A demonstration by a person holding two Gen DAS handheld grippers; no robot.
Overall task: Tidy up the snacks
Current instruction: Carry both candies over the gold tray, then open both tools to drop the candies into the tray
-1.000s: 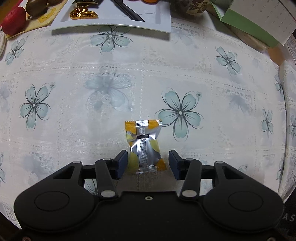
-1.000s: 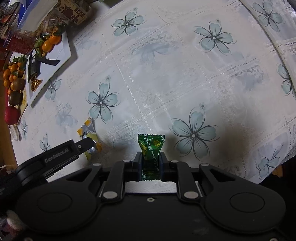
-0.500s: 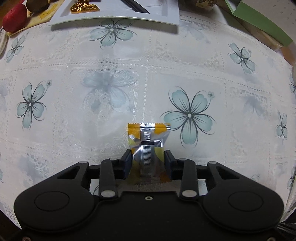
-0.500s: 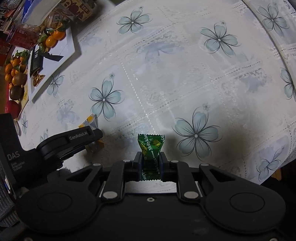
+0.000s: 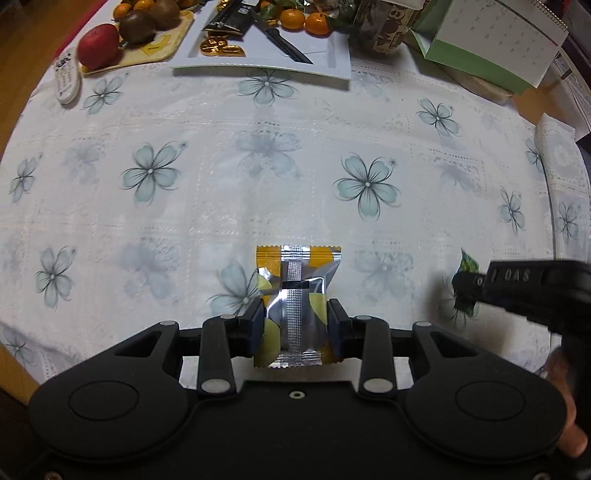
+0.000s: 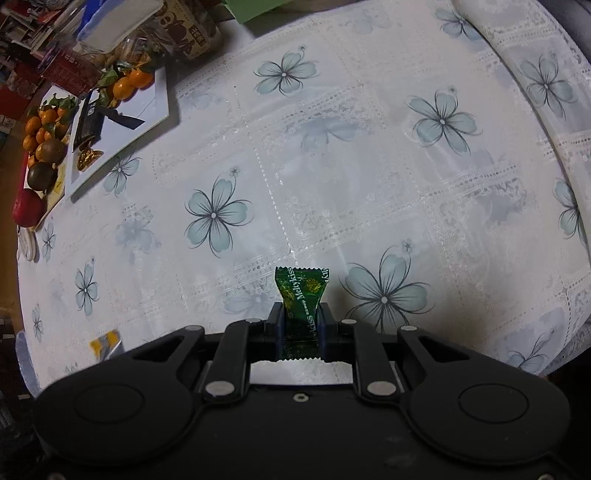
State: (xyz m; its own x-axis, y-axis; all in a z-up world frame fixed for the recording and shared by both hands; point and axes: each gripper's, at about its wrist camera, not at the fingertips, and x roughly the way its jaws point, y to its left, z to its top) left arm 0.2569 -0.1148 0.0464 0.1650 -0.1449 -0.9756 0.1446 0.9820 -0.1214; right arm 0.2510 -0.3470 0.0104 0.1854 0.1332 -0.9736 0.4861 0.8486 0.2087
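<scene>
Occlusion affects both snacks: the black bodies of the grippers cover the lower ends of the wrappers, and the table's far clutter is cut off by the frame edge. Left gripper (image 5: 296, 325), jaws drawn in and pinching the yellow-and-silver snack packet (image 5: 295, 295) by its sides; the packet is a crinkled foil pillow with a ribbed centre seam and serrated end, seam side toward the camera, held above the tablecloth (image 5: 258, 177). Right gripper (image 6: 300, 325), jaws pressed tightly on the green candy (image 6: 301, 295), a glossy twist-shaped wrapper printed "Meltykiss" with a zigzag top edge; its bottom edge is in shadow. In the left wrist view the right gripper appears at the right margin, blurred, with only a sliver of green showing. In the right wrist view only a yellow corner of the packet shows at lower left. Tablecloth: white, lace-patterned under a shiny film, printed with pale blue flowers. White rectangular tray (image 5: 332, 59) at the far edge carries a black knife (image 5: 280, 40), gold-foil coins (image 5: 221, 47) and mandarins (image 5: 306, 20); the items behind it are hard to make out.
</scene>
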